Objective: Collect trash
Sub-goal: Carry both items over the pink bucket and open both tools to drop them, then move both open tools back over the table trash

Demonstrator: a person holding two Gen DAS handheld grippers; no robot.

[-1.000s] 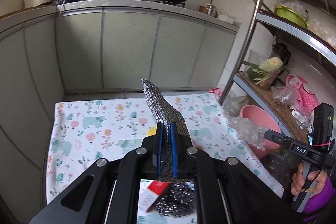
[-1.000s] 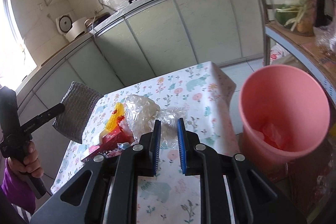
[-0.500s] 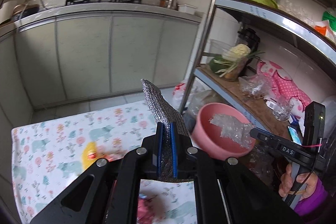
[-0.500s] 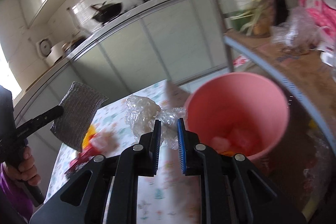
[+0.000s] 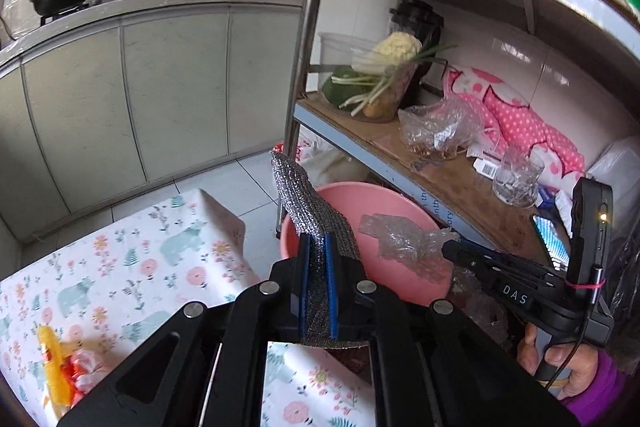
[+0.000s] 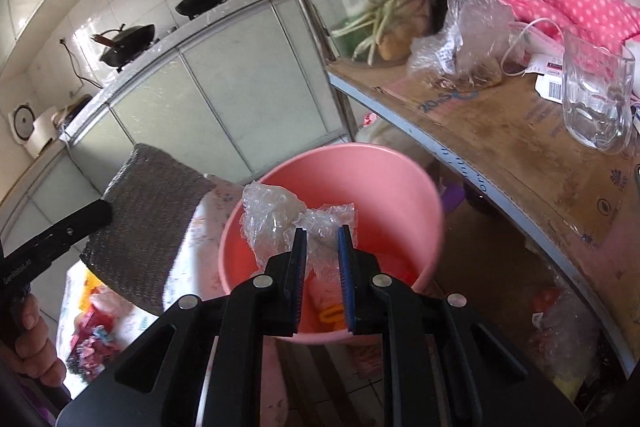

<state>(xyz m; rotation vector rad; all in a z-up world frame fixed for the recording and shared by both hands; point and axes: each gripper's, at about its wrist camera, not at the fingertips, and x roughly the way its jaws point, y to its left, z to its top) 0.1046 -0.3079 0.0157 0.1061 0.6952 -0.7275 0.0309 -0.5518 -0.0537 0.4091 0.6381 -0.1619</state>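
Carrying two bits of trash toward the pink bin (image 6: 332,219) at once. Left gripper (image 5: 318,287) pinched a silver mesh pad (image 5: 304,203) between its blue pads, jaws nearly together, pad sticking up past the tips. Right gripper (image 6: 322,259) clamped on a crumpled clear wrap (image 6: 280,215), jaws narrow, wrap bulging up and left of the tips. Wrap hung right over the bin mouth; mesh pad sat just left of the rim, over the near corner of the floral table (image 5: 120,267). Bin stood on the floor between table and metal shelf (image 6: 500,155), some scraps already inside. More wrappers (image 5: 64,367) lay on the table, far left.

Best done, by my judgement: let go of the wrap only with the tips well inside the rim, since light film drifts; slid the mesh pad further right until fully over the opening before spreading the jaws; kept both tools clear of the shelf edge and the glass (image 6: 596,95) on it
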